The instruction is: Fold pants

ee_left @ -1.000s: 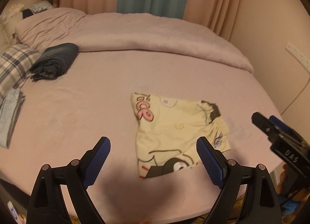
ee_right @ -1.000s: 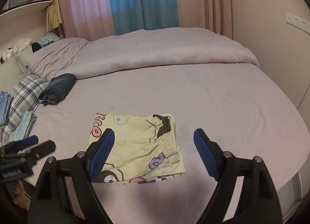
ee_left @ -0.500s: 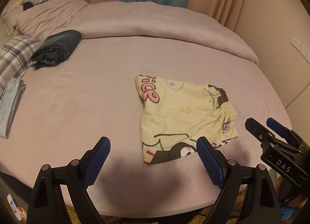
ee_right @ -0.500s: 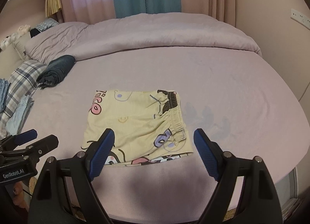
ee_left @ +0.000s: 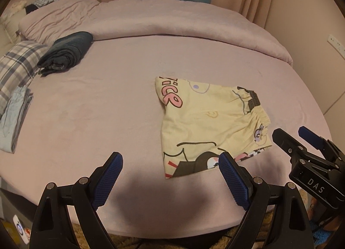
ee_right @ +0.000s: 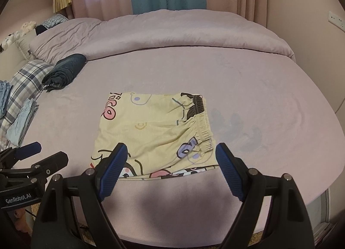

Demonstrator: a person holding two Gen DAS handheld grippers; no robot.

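Note:
Yellow cartoon-print pants (ee_left: 207, 124) lie folded flat on the pink bed (ee_left: 107, 102), elastic waistband to the right; they also show in the right wrist view (ee_right: 155, 132). My left gripper (ee_left: 170, 175) is open and empty, held above the bed's near edge, left of the pants' near corner. My right gripper (ee_right: 170, 162) is open and empty, held back above the pants' near edge. Each gripper shows in the other's view, the right one (ee_left: 301, 141) and the left one (ee_right: 41, 154).
A rolled dark garment (ee_left: 64, 54) lies at the far left by a plaid pillow (ee_left: 17, 65) and folded light-blue clothes (ee_left: 13, 119). A bunched pink duvet (ee_left: 172, 20) crosses the back. A wall (ee_left: 312, 33) stands right. The bed edge is just below my grippers.
Both grippers have risen and pulled back from the pants, so more of the bed and its near edge shows. The pants lie still. Both jaws stay open.

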